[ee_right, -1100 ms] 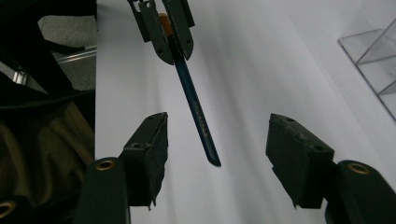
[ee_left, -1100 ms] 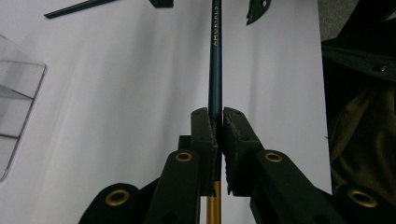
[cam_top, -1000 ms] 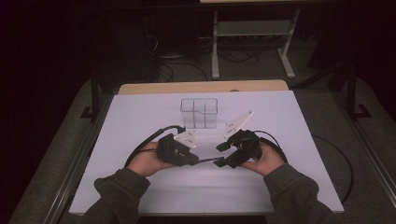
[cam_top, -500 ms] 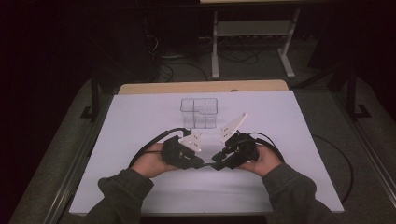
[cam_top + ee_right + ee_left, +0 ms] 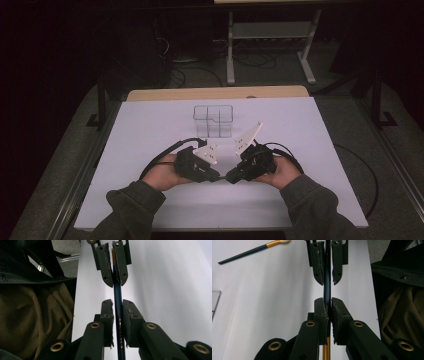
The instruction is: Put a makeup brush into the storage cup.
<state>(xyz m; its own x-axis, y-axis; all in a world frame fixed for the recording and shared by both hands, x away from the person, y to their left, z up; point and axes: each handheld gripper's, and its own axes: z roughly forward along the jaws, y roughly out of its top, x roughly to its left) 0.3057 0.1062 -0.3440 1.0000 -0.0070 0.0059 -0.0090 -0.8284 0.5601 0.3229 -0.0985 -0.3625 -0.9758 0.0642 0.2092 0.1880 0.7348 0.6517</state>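
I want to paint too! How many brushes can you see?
2. One dark brush is held between both tongs, the left and the right. Another brush lies loose on the white table. More may be hidden.

Two forearms in olive-green sleeves enter at the bottom of the frame. Each hand carries a black gripper, left gripper (image 5: 212, 176) and right gripper (image 5: 231, 177), each topped by a pale three-cornered plate and trailing a black cable. Brass-coloured rivets stud the matte black jaws.
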